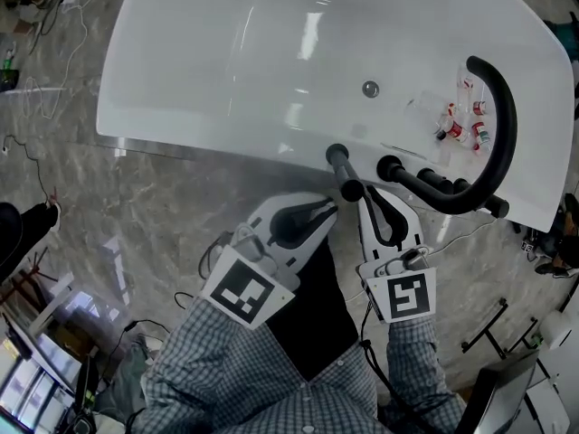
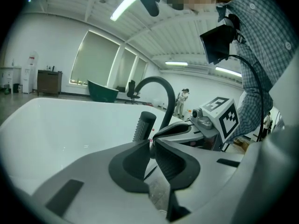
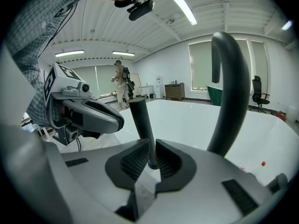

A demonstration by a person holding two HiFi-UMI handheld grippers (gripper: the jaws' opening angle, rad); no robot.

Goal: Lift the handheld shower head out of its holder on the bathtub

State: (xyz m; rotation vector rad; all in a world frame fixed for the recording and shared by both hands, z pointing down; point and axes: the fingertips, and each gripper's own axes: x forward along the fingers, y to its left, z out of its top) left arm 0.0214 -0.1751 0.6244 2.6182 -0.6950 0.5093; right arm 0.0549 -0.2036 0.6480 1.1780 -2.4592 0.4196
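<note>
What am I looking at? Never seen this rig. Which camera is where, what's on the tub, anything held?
No robot: a person holds a two-jaw gripper in each hand. The head view is from a camera on the person's head, looking down; each gripper view is from a camera riding on that gripper, looking along its jaws. Below is a white bathtub with a black arched spout, black knobs and the stick-shaped handheld shower head standing upright on the rim. Small bottles sit inside the tub. The left gripper and right gripper are both shut and empty; the shower head stands just past the right gripper's tips, apparently untouched.
</note>
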